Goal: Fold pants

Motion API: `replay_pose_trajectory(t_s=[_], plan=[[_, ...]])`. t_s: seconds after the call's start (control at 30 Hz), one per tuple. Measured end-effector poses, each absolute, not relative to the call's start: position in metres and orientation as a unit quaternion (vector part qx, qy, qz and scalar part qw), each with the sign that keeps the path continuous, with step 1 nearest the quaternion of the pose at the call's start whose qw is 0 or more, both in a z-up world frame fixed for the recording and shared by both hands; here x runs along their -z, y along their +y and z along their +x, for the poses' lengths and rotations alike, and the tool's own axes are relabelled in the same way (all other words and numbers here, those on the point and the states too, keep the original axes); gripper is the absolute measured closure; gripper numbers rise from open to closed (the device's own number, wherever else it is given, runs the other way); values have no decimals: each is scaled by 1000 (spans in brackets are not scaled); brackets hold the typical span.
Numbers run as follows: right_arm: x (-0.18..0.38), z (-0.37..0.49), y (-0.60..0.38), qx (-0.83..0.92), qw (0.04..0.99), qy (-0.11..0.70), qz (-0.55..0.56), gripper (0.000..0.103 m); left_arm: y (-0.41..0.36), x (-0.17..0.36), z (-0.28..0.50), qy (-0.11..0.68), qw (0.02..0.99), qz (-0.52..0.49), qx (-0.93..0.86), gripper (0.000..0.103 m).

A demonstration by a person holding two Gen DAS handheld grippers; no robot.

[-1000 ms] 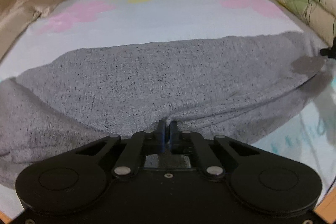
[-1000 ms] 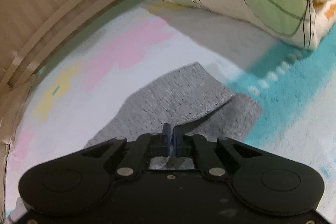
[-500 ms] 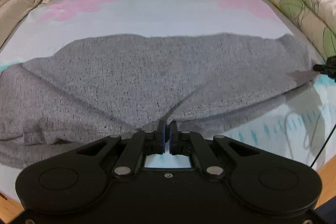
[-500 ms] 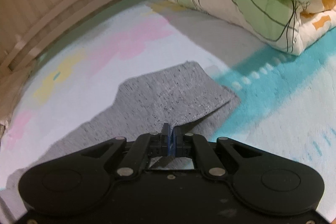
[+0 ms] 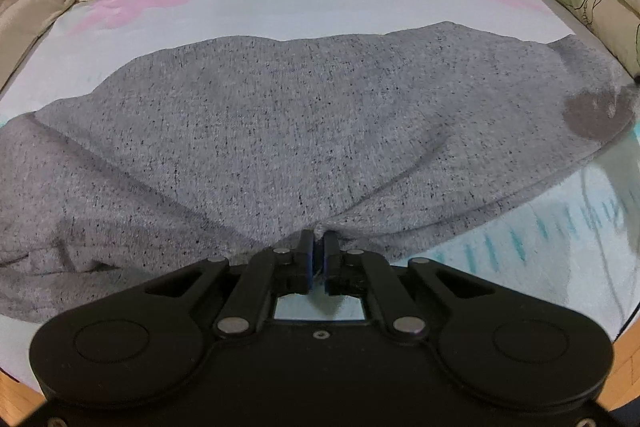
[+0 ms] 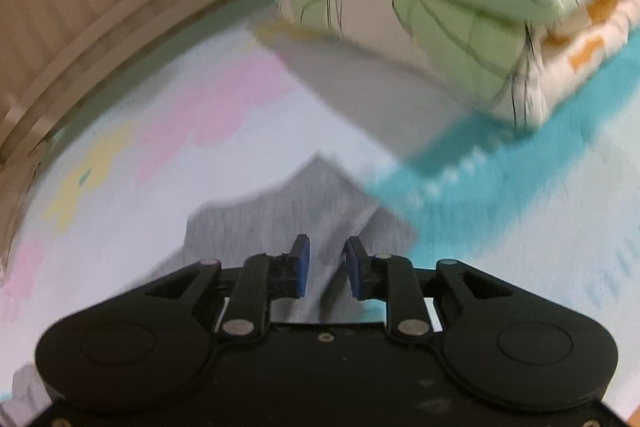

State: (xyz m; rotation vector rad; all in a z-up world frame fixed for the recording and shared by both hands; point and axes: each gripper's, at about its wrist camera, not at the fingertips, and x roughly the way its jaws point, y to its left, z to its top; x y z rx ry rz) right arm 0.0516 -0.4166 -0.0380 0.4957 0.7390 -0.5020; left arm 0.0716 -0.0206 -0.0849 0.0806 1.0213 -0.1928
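The right tongs [image 6: 323, 269] have just been opening, pads clear of the hem between them, while the left tongs [image 5: 319, 255] pinch the grey pants [image 5: 300, 131] on the bed [image 5: 280, 11], so lift straight off and release left only once flat.

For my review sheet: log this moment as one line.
stage: fold laid | left gripper: shut on grey pants | right gripper: just opened, pads off cloth | bed sheet

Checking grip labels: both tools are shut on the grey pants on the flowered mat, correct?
Not quite. Only the left tool is shut on the grey pants. The right wrist view shows the right tool with jaws just opened, fabric lying loose between them.
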Motion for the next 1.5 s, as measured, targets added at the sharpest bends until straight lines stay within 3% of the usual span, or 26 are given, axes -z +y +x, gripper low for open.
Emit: replay_pose_trajectory(t_s=[0.13,0.3,0.43,0.53,0.67,0.9,1.1,1.23,1.37,1.4,1.5], plan=[[27,88,-432,253,887,329,203,79,-21,86,67,486,868,48,91,97],[41,128,-455,235,876,357,226,78,-20,86,68,488,867,43,87,97],[60,128,-462,204,858,397,253,77,-21,85,67,489,868,39,83,97],[63,113,-455,181,872,380,252,77,-21,85,66,489,868,38,79,97],[59,89,-429,129,902,371,180,92,-20,85,66,490,868,34,75,97],[71,60,-383,71,896,432,75,90,-19,85,64,489,868,37,75,97],[52,52,-388,105,923,362,78,87,-19,85,64,490,868,34,71,97],[50,81,-377,96,928,356,49,86,-22,85,62,489,869,39,68,97],[79,125,-379,121,897,422,60,90,-20,85,63,492,867,31,71,97],[89,131,-385,143,886,438,59,98,-19,85,64,493,867,29,72,96],[91,127,-404,157,896,411,59,102,-15,85,65,495,866,18,74,95]])
